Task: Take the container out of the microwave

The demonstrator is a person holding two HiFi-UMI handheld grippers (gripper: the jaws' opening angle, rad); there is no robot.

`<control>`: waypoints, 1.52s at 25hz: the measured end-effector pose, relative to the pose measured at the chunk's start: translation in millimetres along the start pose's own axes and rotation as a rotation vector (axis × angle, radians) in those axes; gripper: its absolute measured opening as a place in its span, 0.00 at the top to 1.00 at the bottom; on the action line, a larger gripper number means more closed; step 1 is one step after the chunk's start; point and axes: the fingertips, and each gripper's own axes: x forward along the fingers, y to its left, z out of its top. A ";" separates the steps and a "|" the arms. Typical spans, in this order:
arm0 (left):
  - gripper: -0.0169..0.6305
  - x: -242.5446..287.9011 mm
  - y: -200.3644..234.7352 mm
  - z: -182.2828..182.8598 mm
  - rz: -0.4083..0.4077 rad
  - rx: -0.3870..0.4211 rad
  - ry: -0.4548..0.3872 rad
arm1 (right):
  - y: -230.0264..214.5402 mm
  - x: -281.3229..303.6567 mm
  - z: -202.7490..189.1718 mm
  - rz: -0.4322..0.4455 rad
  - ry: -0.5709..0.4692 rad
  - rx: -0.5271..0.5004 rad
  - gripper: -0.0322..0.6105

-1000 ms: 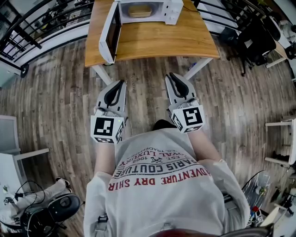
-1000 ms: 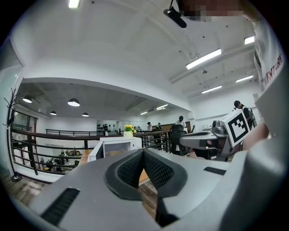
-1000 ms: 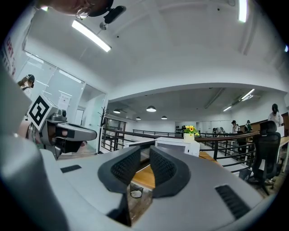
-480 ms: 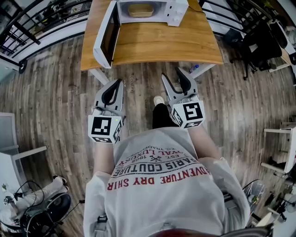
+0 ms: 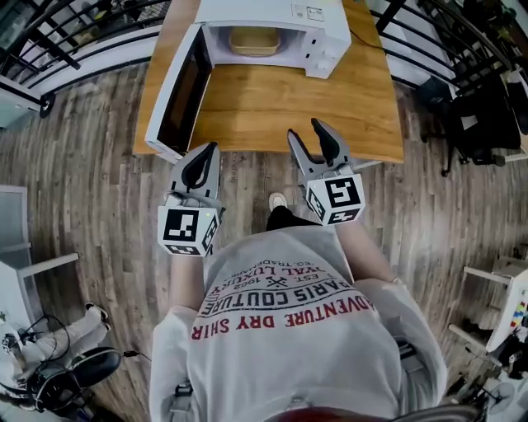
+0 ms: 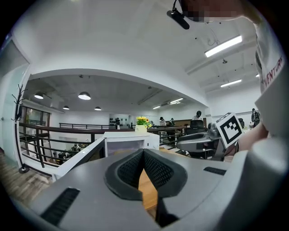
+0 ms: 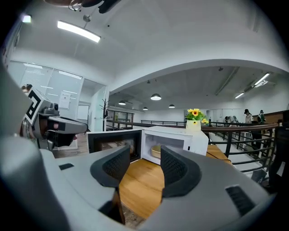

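Observation:
A white microwave [image 5: 272, 21] stands at the far side of the wooden table [image 5: 272, 99], its door [image 5: 173, 86] swung open to the left. A tan container [image 5: 253, 39] sits inside the cavity; the right gripper view also shows the container [image 7: 156, 150]. My left gripper [image 5: 206, 152] is shut and empty, at the table's near edge below the door. My right gripper [image 5: 308, 136] is open with nothing between its fingers, over the near edge of the table and well short of the microwave. In the gripper views, the left gripper [image 6: 144, 155] has its pads touching and the right gripper [image 7: 145, 155] frames the open cavity.
A pot of yellow flowers [image 7: 194, 121] stands on the microwave's top. Black railings [image 5: 74, 33] run behind the table. An office chair [image 5: 483, 115] is at the right, another chair [image 5: 74, 387] at the lower left. The person's foot [image 5: 276, 202] is on the wood floor.
Both grippers have moved forward to the table's near edge, and the microwave looms closer. The right gripper's jaws, shut a second ago, have spread apart. The left stays shut.

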 end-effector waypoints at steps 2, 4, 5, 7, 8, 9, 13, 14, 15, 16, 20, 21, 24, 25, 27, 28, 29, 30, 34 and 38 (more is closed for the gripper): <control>0.95 25.1 2.7 5.2 0.022 0.005 0.004 | -21.1 20.1 2.7 0.027 0.004 -0.003 0.63; 0.95 49.0 6.5 8.1 0.043 0.006 0.013 | -39.3 40.8 2.9 0.061 0.014 -0.001 0.63; 0.95 60.6 8.9 9.1 0.053 0.006 0.018 | -47.0 51.4 2.4 0.080 0.021 0.000 0.63; 0.95 82.6 14.7 10.8 0.073 0.005 0.025 | -60.1 72.5 1.3 0.118 0.034 -0.005 0.63; 0.95 92.2 17.5 11.0 0.082 0.003 0.028 | -65.0 82.3 0.1 0.137 0.043 -0.009 0.63; 0.95 100.4 20.1 10.3 0.090 -0.003 0.031 | -68.4 91.2 -1.8 0.157 0.054 -0.015 0.63; 0.95 124.3 28.8 3.2 0.106 -0.033 0.045 | -73.7 122.4 -9.6 0.229 0.106 -0.062 0.63; 0.95 129.3 31.7 1.6 0.106 -0.034 0.050 | -73.5 129.8 -10.6 0.246 0.118 -0.074 0.63; 0.95 134.0 35.1 -0.1 0.107 -0.032 0.056 | -72.5 136.9 -11.5 0.262 0.129 -0.082 0.63; 0.95 138.3 39.0 -2.0 0.106 -0.030 0.063 | -71.2 143.7 -12.5 0.275 0.139 -0.087 0.63; 0.95 155.6 56.7 -10.2 0.092 -0.047 0.092 | -68.8 171.0 -19.2 0.296 0.186 -0.103 0.63; 0.95 160.3 61.6 -11.1 0.087 -0.051 0.094 | -69.3 179.1 -20.8 0.295 0.200 -0.115 0.63; 0.95 173.5 74.0 -11.5 0.061 -0.059 0.095 | -69.7 204.5 -24.2 0.294 0.254 -0.165 0.63; 0.95 176.9 76.7 -12.0 0.050 -0.061 0.097 | -69.5 212.2 -26.2 0.297 0.275 -0.190 0.63; 0.95 182.3 81.8 -13.8 0.030 -0.064 0.103 | -68.6 227.0 -31.7 0.306 0.318 -0.247 0.63; 0.95 185.1 85.6 -14.6 0.026 -0.065 0.103 | -68.4 235.7 -35.1 0.311 0.337 -0.277 0.63; 0.95 188.1 90.0 -15.4 0.023 -0.066 0.102 | -68.3 245.2 -39.1 0.315 0.356 -0.307 0.63; 0.95 190.7 94.2 -16.4 0.023 -0.067 0.100 | -68.2 254.6 -43.3 0.321 0.375 -0.337 0.63; 0.95 196.5 101.6 -19.9 0.012 -0.078 0.097 | -67.6 286.8 -63.1 0.364 0.458 -0.468 0.61; 0.95 200.7 103.6 -26.4 0.008 -0.094 0.105 | -68.9 312.3 -87.6 0.411 0.536 -0.594 0.60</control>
